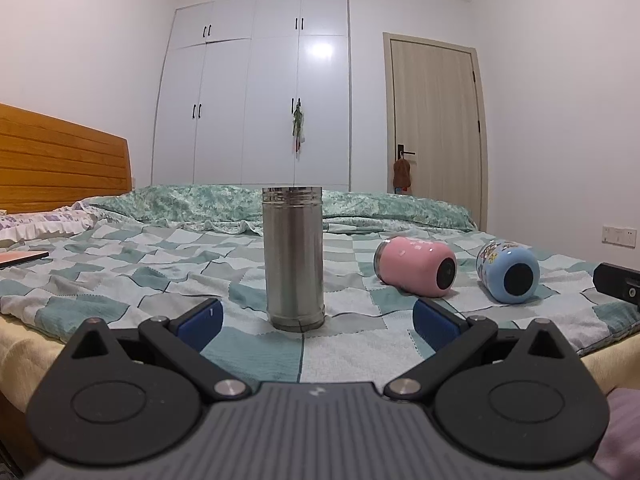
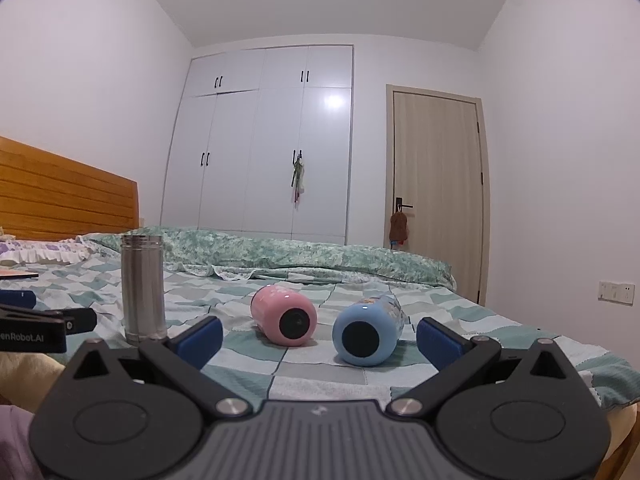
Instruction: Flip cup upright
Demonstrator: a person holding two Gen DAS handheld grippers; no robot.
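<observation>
The left gripper (image 1: pixel 316 322), with its blue-padded fingers (image 1: pixel 200 322), is hovering low over the near edge of the bed (image 1: pixel 120 280), spread wide and gripping nothing; the tall cylindrical stainless-steel cup (image 1: pixel 293 258) is standing upright on the green-and-white checked bedspread (image 1: pixel 340 356) just ahead of the gap between the fingers, touching neither pad. The right gripper (image 2: pixel 319 338) is likewise sitting wide open and empty, its fingers (image 2: pixel 438 340) framing two cups lying on their sides a little ahead: the pink rounded cup (image 2: pixel 282 314) and, just beside it to the right, the light-blue cartoon-printed cup (image 2: pixel 366 332), both turning their dark circular bases toward the cameras, neither one touching a pad. In the right wrist view the steel cup is standing well to the left of the pink one, and part of the left gripper is showing at the left edge, cut off by the frame. The mouths of the lying cups are facing away, hidden. A flat thin object (image 1: pixel 22 258) is lying further left on the bed, half cut off and hard to make out. Beyond, a rumpled green floral quilt (image 1: pixel 360 206) is lying across the far side of the bed, against a wooden headboard (image 1: pixel 60 160), white wardrobe doors (image 1: pixel 256 92) and a pale wooden door (image 1: pixel 434 120).
</observation>
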